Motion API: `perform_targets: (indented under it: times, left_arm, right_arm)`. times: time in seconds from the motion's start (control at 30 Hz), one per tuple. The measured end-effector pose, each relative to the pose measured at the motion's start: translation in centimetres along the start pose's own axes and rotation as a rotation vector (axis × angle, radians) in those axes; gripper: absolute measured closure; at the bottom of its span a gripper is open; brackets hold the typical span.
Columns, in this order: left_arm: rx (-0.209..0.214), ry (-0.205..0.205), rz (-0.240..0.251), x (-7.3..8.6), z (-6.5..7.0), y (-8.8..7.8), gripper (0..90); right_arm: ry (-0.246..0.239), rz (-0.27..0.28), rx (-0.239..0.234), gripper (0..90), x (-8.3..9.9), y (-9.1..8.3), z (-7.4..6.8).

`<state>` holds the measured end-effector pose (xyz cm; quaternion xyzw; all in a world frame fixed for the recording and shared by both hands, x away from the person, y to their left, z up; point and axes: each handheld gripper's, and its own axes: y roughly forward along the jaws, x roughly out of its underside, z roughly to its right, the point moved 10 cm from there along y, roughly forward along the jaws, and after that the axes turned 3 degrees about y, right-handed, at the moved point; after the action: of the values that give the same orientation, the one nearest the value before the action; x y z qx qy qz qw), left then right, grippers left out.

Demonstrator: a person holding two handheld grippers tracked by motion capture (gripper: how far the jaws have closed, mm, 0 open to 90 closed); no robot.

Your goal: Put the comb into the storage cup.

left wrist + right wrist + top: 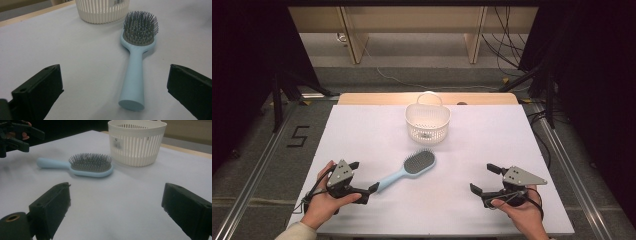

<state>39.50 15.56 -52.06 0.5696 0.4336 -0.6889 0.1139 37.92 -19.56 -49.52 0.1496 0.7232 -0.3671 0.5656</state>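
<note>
A light blue hairbrush (409,169) lies bristles-up in the middle of the white table (362,130), its handle end toward the left gripper. My left gripper (364,176) is open just short of the handle tip, touching nothing. In the left gripper view the brush (135,67) lies ahead, its handle end between the wide black jaws of the left gripper (116,75). My right gripper (482,178) stands open over bare table at the front right. From the right gripper (116,202), the brush (85,165) lies well ahead, and the left gripper (15,135) is far left.
A white slotted plastic basket (427,132) with a handle stands behind the brush near the table's far edge; its wall also rises in the left gripper view (102,10) and the right gripper view (136,142). Dark curtains and cables flank the table.
</note>
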Motion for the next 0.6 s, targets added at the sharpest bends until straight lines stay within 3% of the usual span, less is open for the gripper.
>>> perform_targets:
  times: [0.27, 0.33, 0.37, 0.47, 0.5, 0.6]
  left_arm:
    - [-0.007, -0.006, 0.012, -0.2, -0.1, -0.1, 0.0]
    - [-0.022, -0.001, 0.012, -0.3, -0.4, -0.1, 3.6]
    - [-0.022, -0.001, 0.012, -0.3, -0.4, -0.1, 8.8]
    - [-0.101, 0.015, -0.010, -0.3, -1.6, 0.0, 36.1]
    - [-0.106, 0.013, -0.013, -0.3, -1.9, 0.1, 47.3]
    - [-0.125, -0.010, -0.060, 0.0, -2.4, 0.5, 68.8]
  right_arm:
    - [0.000, -0.004, 0.003, 9.0, 0.0, -0.1, -0.1]
    - [-0.001, -0.003, 0.003, 9.0, 0.0, -0.1, -0.1]
    - [0.000, -0.003, 0.004, 9.0, 0.0, 0.0, -0.1]
    - [0.001, -0.003, 0.003, 9.0, 0.1, 0.0, -0.1]
    - [0.002, -0.003, 0.003, 9.0, 0.1, 0.0, -0.1]
    - [0.001, -0.005, 0.002, 9.0, 0.1, 0.1, -0.1]
